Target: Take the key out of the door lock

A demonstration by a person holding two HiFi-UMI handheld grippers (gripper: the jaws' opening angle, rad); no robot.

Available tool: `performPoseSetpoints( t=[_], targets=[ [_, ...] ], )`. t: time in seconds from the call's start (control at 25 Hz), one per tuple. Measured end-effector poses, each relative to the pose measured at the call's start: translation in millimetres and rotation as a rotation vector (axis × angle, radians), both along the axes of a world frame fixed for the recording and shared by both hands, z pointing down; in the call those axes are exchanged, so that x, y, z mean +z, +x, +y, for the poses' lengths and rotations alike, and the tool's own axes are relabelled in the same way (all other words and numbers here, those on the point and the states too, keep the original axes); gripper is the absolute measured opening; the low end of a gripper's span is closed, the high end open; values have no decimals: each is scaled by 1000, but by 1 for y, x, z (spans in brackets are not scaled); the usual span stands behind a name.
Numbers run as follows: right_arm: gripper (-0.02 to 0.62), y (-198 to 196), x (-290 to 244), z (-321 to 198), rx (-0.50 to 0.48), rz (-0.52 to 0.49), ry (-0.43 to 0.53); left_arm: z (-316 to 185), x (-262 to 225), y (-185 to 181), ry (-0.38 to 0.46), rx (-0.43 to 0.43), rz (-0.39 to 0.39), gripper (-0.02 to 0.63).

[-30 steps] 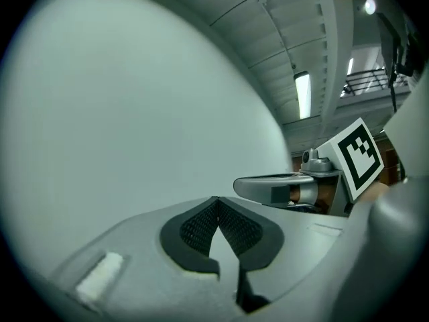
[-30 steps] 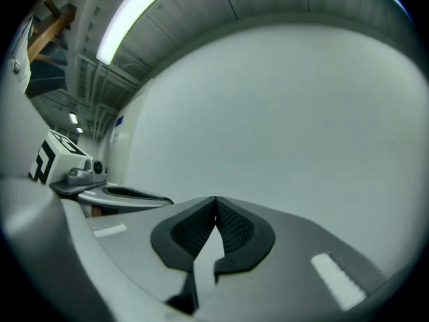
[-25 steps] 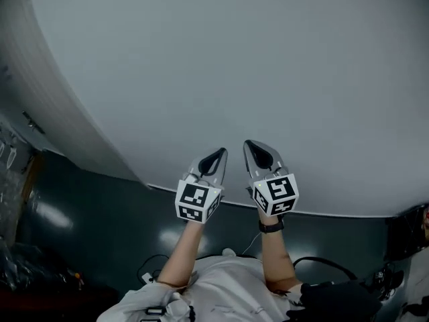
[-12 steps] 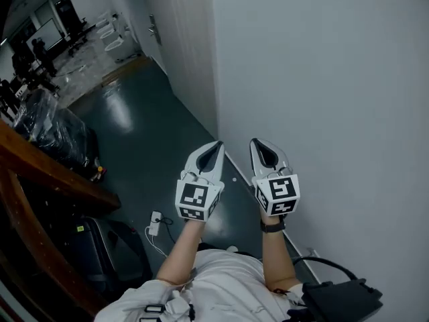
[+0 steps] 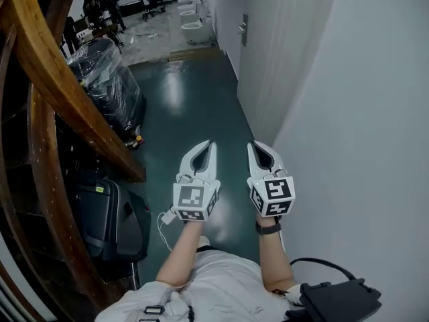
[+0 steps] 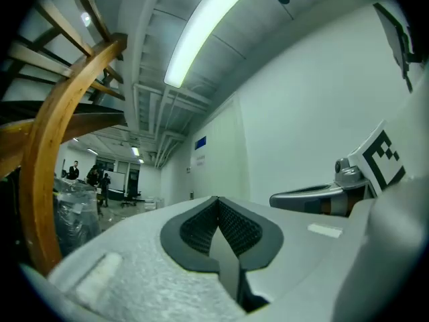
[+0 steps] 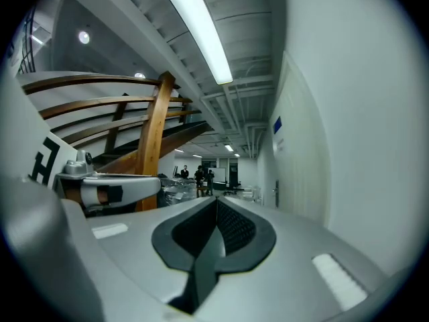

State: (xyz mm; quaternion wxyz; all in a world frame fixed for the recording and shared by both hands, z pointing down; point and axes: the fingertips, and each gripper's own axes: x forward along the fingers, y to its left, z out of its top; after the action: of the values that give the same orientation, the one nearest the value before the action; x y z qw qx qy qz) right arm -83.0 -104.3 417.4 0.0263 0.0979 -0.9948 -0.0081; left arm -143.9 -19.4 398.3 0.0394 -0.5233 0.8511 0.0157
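Fingers (image 5: 198,163) of the grey left gripper (image 5: 210,143) and grey right gripper (image 5: 252,145) are squeezed shut on nothing. The small key cannot be seen; the white door's silver handle (image 5: 243,27) is far ahead of them, too far to grab.

Far off and too small to read: the door handle (image 5: 242,27), with no detail around it legible. Likewise tiny and dim: the people (image 5: 100,4) at the far end. Cut by the left and top edges: the wooden stair rail (image 5: 64,99). Partly covered by it: the plastic-wrapped load (image 5: 110,79) and the black case (image 5: 110,223). Cropped at the bottom edge: the person's torso (image 5: 214,294) and a black bag (image 5: 338,302).
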Motion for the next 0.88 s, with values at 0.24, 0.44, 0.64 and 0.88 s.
performPoseSetpoints(
  t=[0.24,0.44,0.64,0.88],
  targets=[
    [-5,-109,-7,44,-139,-19,-3,52,5,-93,-52,-118,13,-2],
    [-5,-192,-19,76,-210,-50,17,90,-6,-172,-41,-225,-30,-3],
    [0,-250,-14,92,-268,-42,12,93,2,-224,-22,-225,-18,-3],
    [1,-308,7,71,-279,-11,6,56,27,-272,-44,-124,8,-3]
  ],
)
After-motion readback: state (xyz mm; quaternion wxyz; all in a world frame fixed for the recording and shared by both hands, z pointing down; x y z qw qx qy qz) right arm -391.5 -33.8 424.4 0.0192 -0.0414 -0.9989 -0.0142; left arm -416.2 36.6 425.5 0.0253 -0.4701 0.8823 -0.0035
